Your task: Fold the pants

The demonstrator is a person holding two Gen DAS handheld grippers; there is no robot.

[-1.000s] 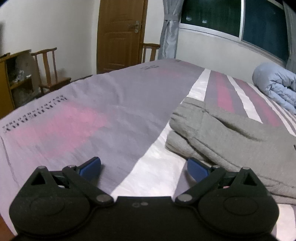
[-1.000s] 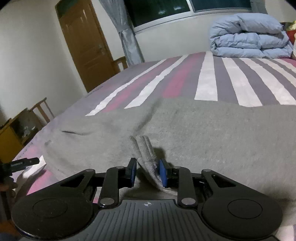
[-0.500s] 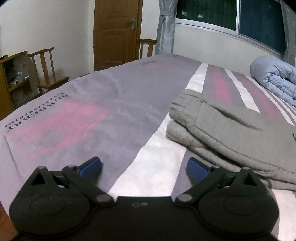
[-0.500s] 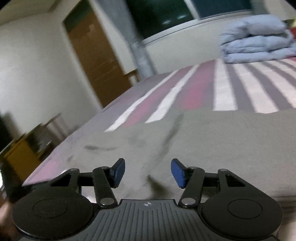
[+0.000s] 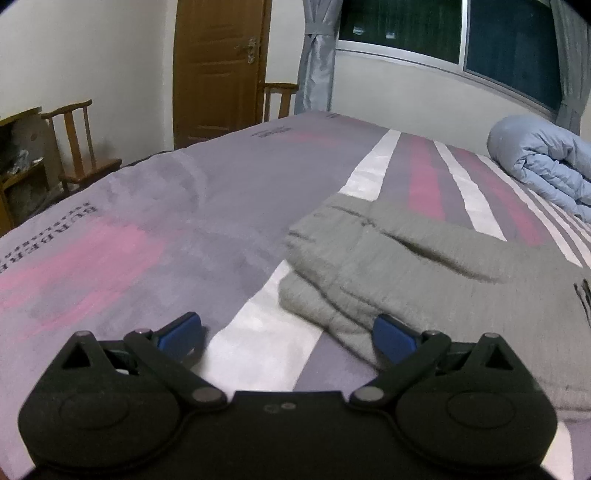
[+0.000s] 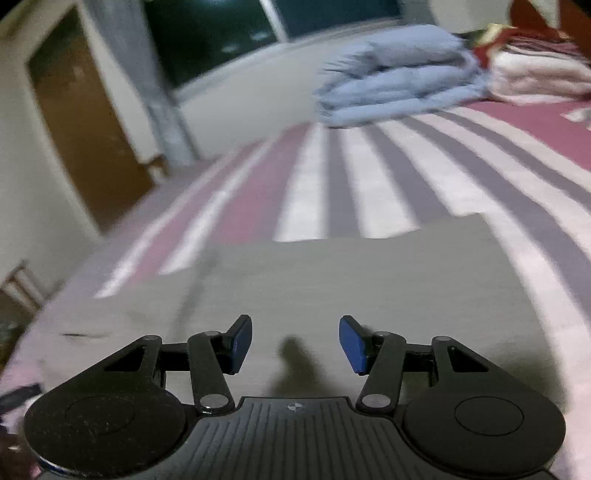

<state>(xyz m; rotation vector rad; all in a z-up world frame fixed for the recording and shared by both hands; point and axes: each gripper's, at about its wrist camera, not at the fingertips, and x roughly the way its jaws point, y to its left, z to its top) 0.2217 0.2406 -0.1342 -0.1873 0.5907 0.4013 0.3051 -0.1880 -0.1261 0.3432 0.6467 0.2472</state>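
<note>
Left wrist view only: the folded edge of the grey pants, with stacked layers showing at the near left corner; two wooden chairs, one by the left wall and one beside the door; printed lettering on the bedspread.
Right wrist view only: the flat top of the pants seen from above, blurred; a pile of red and white bedding to the right of the quilt.
Both views: the striped bed, the rolled pale blue quilt, the door, the grey curtain, the dark window.
Pants, place: on the bed, folded, lying across the white and purple stripes.
Left hand-held gripper: jaws spread wide, nothing between them; its right blue pad sits over the near edge of the pants, whether touching I cannot tell.
Right hand-held gripper: jaws about half apart, just been opening, hovering over the pants with no cloth between the pads.
Counts: one pair of pants, two hand-held grippers, two chairs, one quilt, one door.
</note>
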